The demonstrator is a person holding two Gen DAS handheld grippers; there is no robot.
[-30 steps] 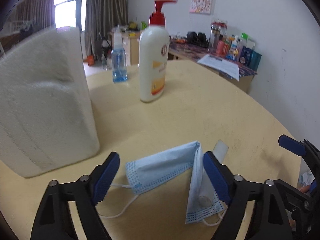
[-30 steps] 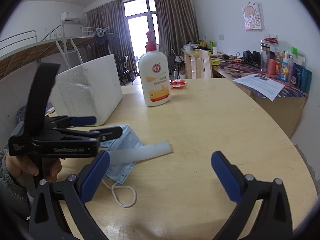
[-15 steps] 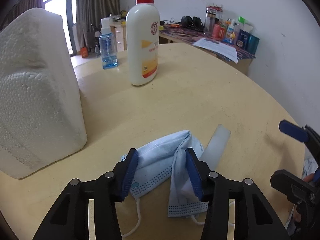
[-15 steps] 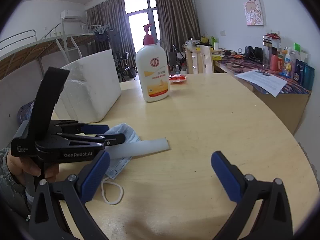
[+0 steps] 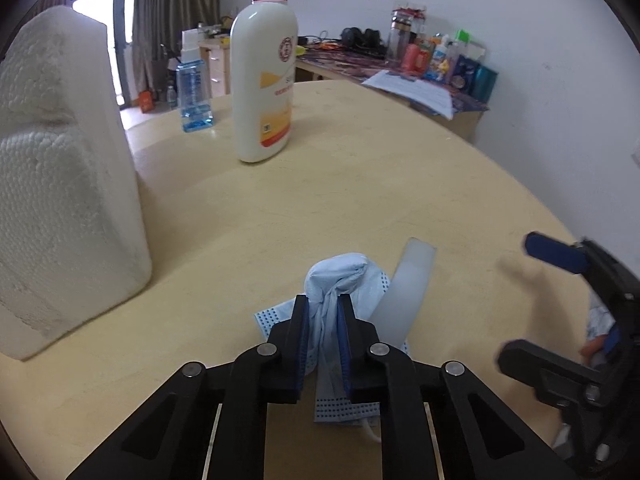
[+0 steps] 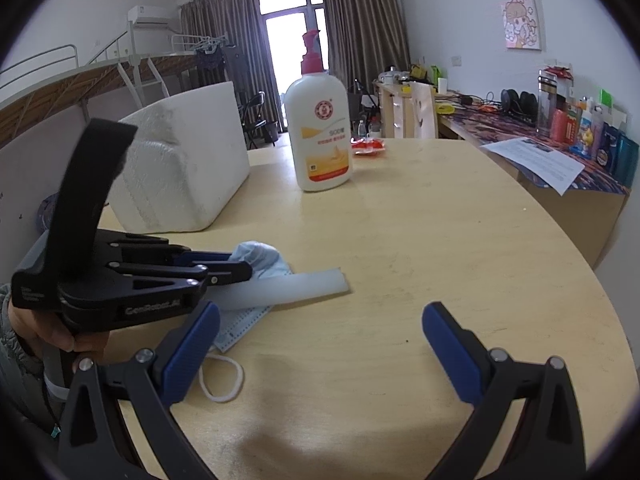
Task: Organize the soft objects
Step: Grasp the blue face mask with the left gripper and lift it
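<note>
A light blue face mask point(image 5: 340, 276) lies bunched on the round wooden table point(image 5: 380, 168). My left gripper point(image 5: 323, 308) is closing on it, and its blue pads squeeze the gathered cloth between them. A pale translucent strip point(image 5: 408, 284) lies across the mask and sticks out to the right. In the right wrist view the left gripper point(image 6: 236, 264) comes in from the left, held by a hand, with the mask point(image 6: 260, 254) at its tip and an ear loop point(image 6: 224, 380) trailing. My right gripper point(image 6: 316, 344) hangs open above bare table, holding nothing.
A white foam block point(image 5: 60, 184) stands at the left. A pump bottle of lotion point(image 5: 264, 76) and a small blue spray bottle point(image 5: 194, 92) stand further back, with a red packet point(image 6: 368, 146) behind. A cluttered side desk point(image 6: 560, 140) runs along the right wall.
The left gripper's jaws came together from wide apart, gathering the flat mask into a bunch between the pads. The right gripper stayed open and barely moved.
</note>
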